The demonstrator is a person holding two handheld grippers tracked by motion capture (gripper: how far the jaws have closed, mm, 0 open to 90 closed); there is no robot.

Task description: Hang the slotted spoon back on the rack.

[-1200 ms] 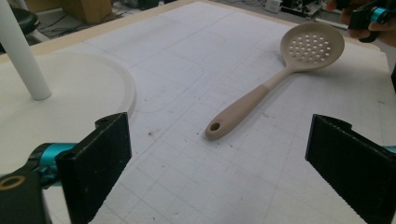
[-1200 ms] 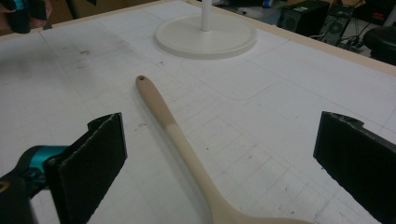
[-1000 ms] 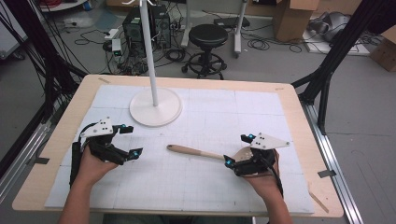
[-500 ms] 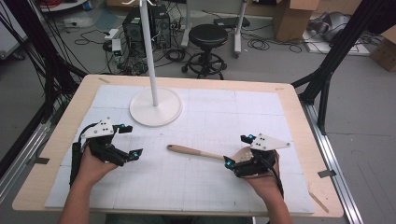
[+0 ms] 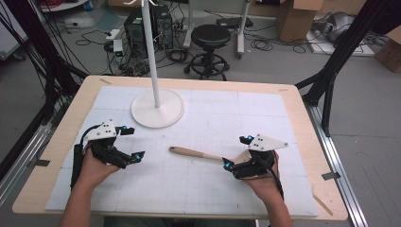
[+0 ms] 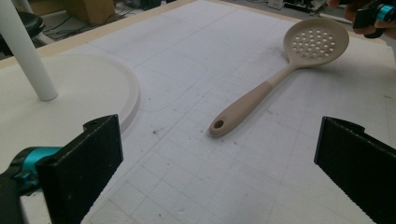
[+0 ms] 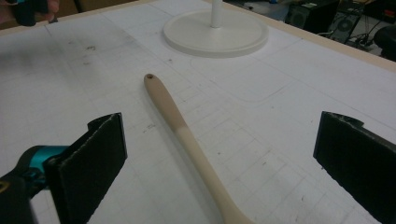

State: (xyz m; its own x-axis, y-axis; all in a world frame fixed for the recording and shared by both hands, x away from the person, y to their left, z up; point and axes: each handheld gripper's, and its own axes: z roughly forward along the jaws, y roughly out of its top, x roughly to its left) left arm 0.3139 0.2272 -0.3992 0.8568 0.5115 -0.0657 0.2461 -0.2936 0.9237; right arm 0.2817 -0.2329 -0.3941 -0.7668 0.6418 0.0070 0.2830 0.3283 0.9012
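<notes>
Left claw (image 5: 126, 143) is held low over the left of the worktop (image 5: 56, 156), jaws spread wide and grasping nothing. Just beyond it, a white round stand base (image 5: 157, 108) with an upright pole (image 5: 150, 52) is seen resting on the gridded white mat (image 5: 198, 189). At mid-worktop a beige slotted spoon (image 6: 275, 79) lies flat, its handle end with the hanging hole pointed toward the left claw, its perforated bowl lying toward the right claw (image 5: 238, 152). Right claw is held over the spoon's bowl end, jaws released wide either side of the handle, not touching it.
</notes>
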